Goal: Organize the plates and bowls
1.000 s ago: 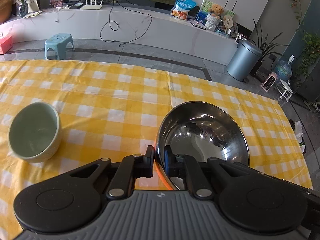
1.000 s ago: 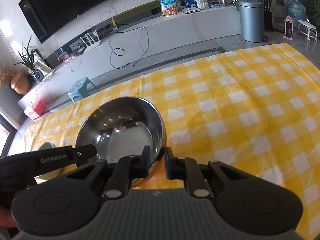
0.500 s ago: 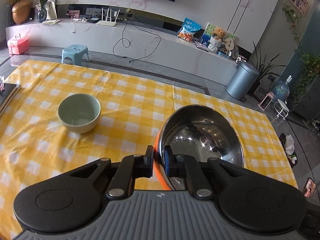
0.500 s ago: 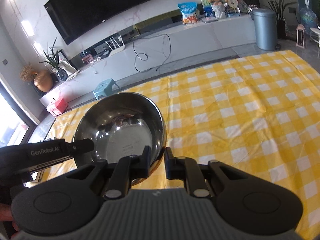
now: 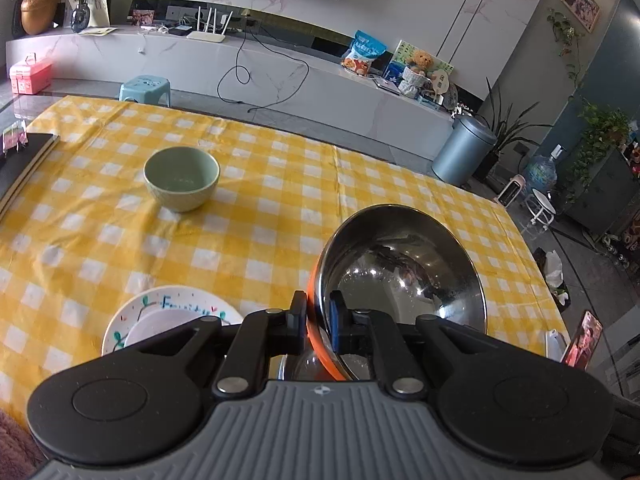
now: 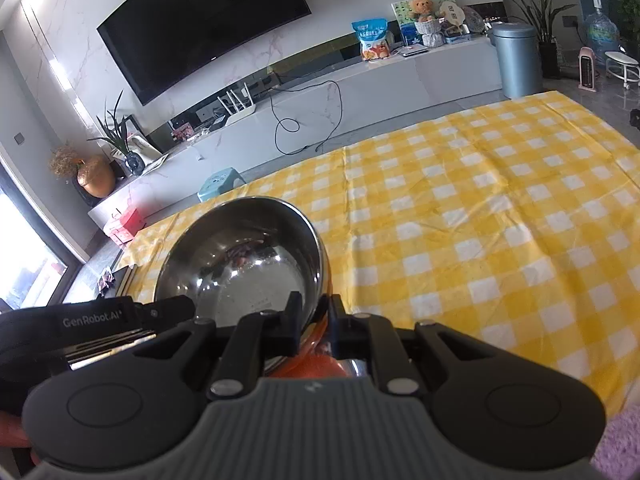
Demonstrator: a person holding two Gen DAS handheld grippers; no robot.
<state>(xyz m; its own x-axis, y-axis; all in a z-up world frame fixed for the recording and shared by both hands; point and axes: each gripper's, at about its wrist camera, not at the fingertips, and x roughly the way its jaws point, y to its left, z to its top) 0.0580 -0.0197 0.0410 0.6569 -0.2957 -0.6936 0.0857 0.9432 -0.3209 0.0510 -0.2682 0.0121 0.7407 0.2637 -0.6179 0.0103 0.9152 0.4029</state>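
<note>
Steel bowl (image 5: 404, 272) is pinched at its rim by left gripper (image 5: 318, 316) and right gripper (image 6: 311, 316), jaws nearly closed. Green bowl (image 5: 182, 178) is seen well ahead-left of left jaws, plate (image 5: 160, 312) just left.

Home living room: wall television (image 6: 200, 28), checked tablecloth (image 6: 500, 220)

Left gripper (image 5: 318, 316) and right gripper (image 6: 311, 316): same build. Black plastic linkage arms, 2 round black discs each, silver pivot screws, grey ribbed housing with a small embossed logo at the near edge. Flat black fingertip pads. White "GenRobot.AI" lettering is seen on the left unit's side.
</note>
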